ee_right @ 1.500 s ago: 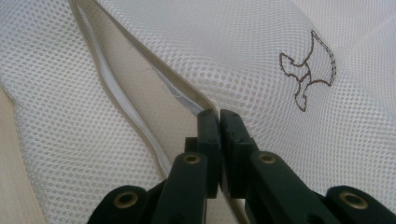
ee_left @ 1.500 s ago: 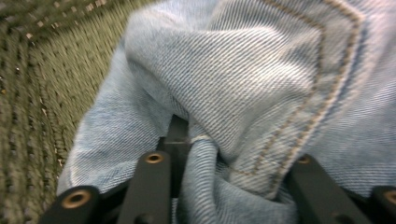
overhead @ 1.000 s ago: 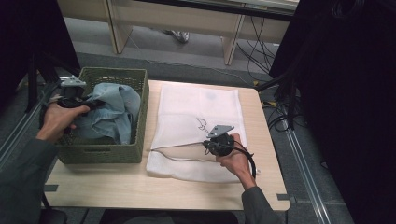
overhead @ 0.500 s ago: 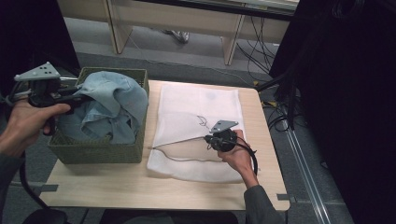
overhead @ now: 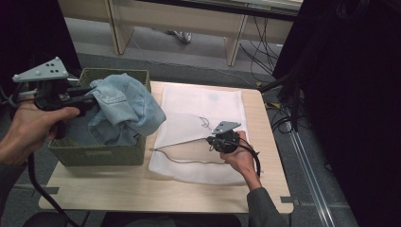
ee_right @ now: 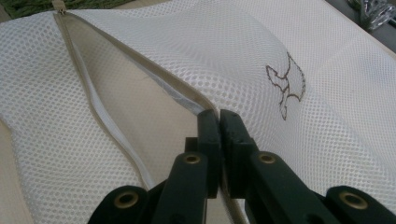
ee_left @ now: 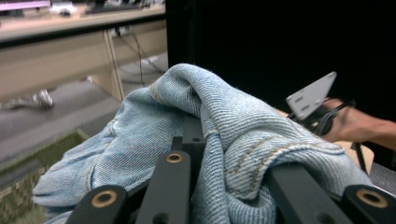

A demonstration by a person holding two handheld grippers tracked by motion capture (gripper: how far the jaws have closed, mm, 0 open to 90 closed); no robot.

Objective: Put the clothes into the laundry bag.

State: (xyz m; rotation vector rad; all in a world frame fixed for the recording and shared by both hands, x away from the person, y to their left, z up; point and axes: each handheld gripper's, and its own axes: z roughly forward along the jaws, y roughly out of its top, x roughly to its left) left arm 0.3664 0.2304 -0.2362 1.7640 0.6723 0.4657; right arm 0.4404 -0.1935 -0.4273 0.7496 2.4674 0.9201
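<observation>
Your left gripper (overhead: 92, 98), jaws just closing on the jeans (overhead: 125, 106), has lifted them from the basket (overhead: 101, 153); your right gripper (ee_right: 219, 119) pinches the mesh bag's (overhead: 203, 101) opening, ready for loading.

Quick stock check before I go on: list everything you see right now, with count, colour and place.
denim garment: one, light blue, lifted out of the basket, draped over its right rim
basket: one, green woven, left side of table
mesh laundry bag: one, white, flat at table centre, zipper open
table: one, light wood
left gripper: one, black, jaws just closing, clamped on the denim garment above the basket
right gripper: one, black, shut on the mesh laundry bag's opening edge
hands: two, one on each gripper
</observation>
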